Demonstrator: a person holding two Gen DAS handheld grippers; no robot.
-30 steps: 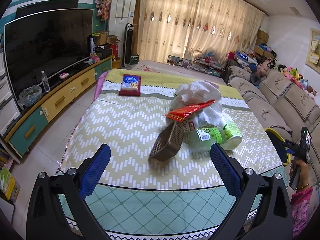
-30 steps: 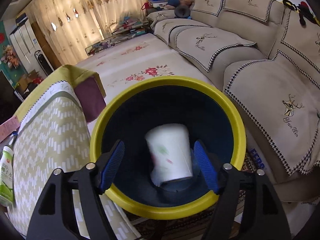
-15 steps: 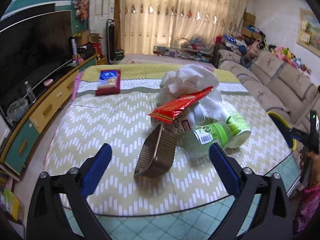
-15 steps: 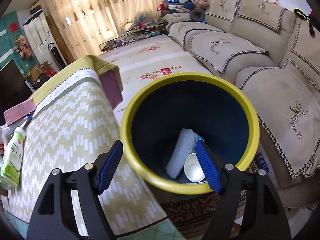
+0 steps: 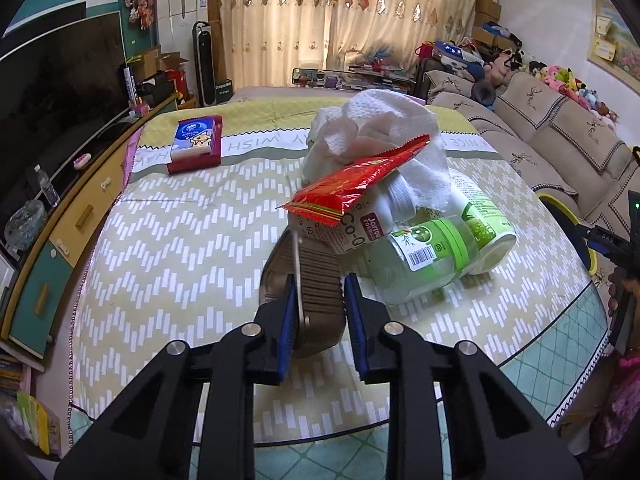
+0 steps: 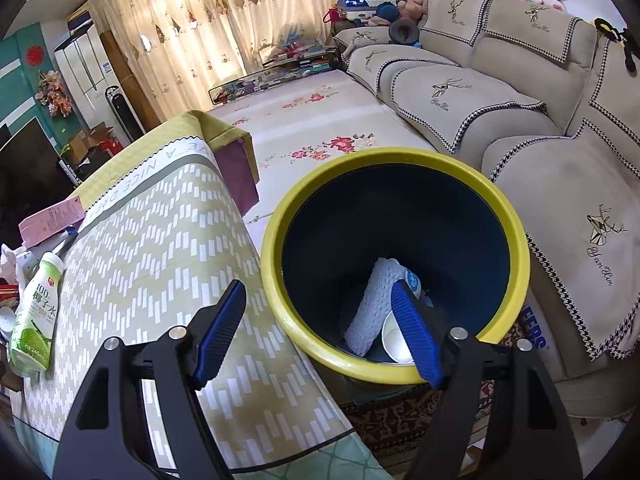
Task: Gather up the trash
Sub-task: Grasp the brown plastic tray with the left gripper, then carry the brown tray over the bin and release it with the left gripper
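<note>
In the left wrist view my left gripper [image 5: 318, 304] is shut on a brown ribbed plastic tray [image 5: 308, 280] standing on edge on the table. Behind it lies a trash pile: a red snack wrapper [image 5: 356, 184], crumpled white paper towel [image 5: 376, 132], a white jar [image 5: 360, 228] and a clear green-labelled bottle [image 5: 424, 256]. In the right wrist view my right gripper [image 6: 320, 324] is open and empty over the near rim of a yellow-rimmed dark bin [image 6: 396, 264]. A paper cup [image 6: 394, 336] and a white roll [image 6: 372, 304] lie inside the bin.
The table carries a chevron cloth [image 5: 180, 240] and a tissue box [image 5: 196, 144] at the far left. A green drink bottle [image 6: 34, 316] lies at the table's left in the right wrist view. A sofa [image 6: 520, 120] stands right of the bin. A TV cabinet [image 5: 60, 216] runs along the left.
My left gripper moved forward to the pile and closed on the brown tray. My right gripper let the paper cup drop into the bin and drew back, staying open.
</note>
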